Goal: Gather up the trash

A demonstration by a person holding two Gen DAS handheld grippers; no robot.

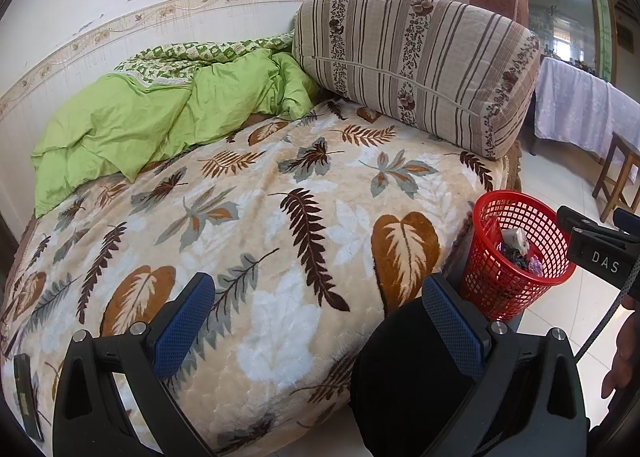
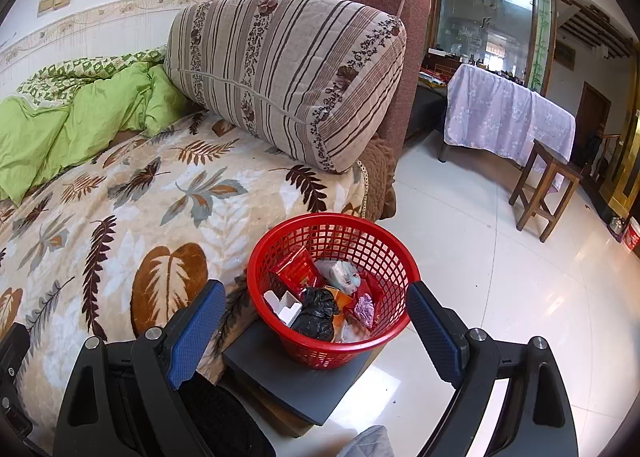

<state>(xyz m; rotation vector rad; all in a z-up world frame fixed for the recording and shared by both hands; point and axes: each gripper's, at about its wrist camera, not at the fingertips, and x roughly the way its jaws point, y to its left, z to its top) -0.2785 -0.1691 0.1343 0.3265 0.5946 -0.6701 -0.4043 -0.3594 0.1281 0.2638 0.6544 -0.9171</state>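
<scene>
Showing one red basket (image 2: 332,289), two gaping claws

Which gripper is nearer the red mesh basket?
Right. The right gripper hangs open just over the red mesh basket; the left gripper is open over the leaf-print blanket, basket off to its right.

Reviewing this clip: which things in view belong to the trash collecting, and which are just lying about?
Job:
red basket
trash in it: black bag, white box, red packet
left gripper and right gripper, both open and empty

Lying about:
leaf blanket
green quilt
striped cushion
stool
</scene>
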